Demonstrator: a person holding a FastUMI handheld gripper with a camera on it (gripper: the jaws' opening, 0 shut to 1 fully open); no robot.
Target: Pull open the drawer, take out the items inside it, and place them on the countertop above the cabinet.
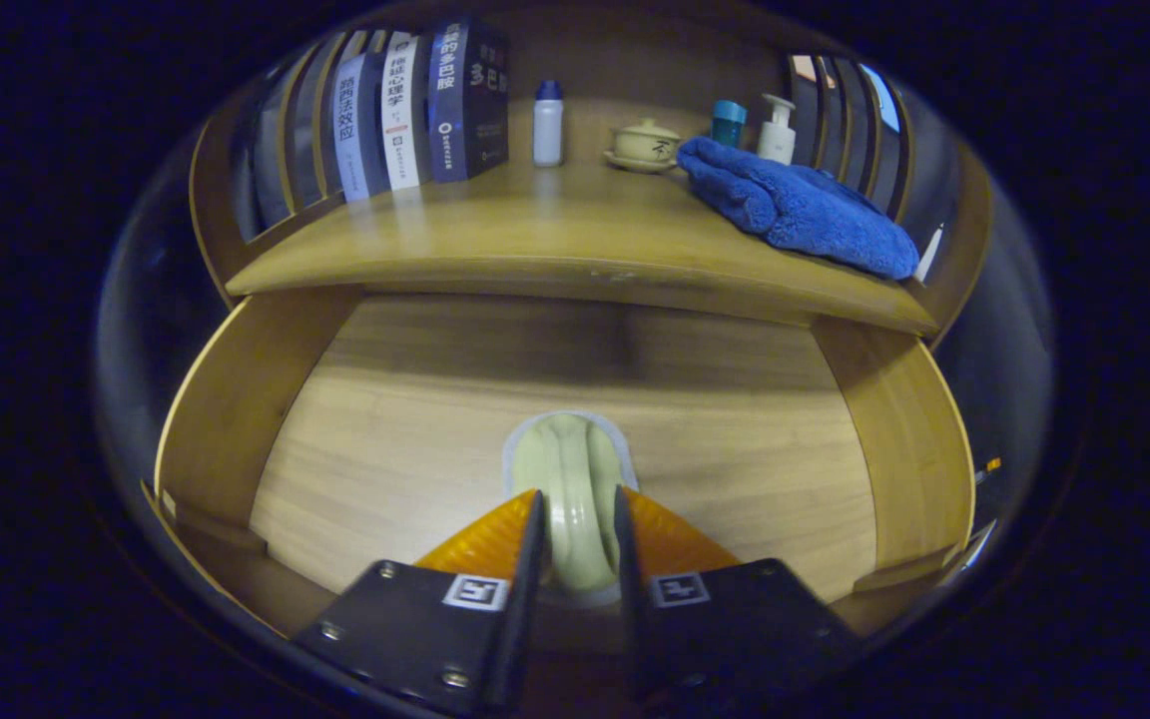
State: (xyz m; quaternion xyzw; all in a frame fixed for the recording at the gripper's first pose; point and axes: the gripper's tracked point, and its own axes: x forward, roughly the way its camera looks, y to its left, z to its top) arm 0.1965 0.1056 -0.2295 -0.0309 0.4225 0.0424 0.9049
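The wooden drawer (236, 399) stands pulled open below the countertop (555, 230). A pale green rounded item (570, 454) with a groove down its middle and a light rim lies in the near middle of the drawer. My gripper (575, 496) is shut on it, one finger pressing on each side, and the item's far end sticks out beyond the fingertips. Whether the item rests on the drawer floor or is raised off it cannot be told. The bare drawer floor (415, 419) shows around the item.
On the countertop stand several books (415, 110) at the back left, a white bottle with a blue cap (548, 125), a lidded ceramic cup on a saucer (645, 145), a folded blue towel (795, 205), a teal-capped bottle (730, 120) and a pump bottle (778, 130). The drawer's side walls (909, 439) flank my fingers.
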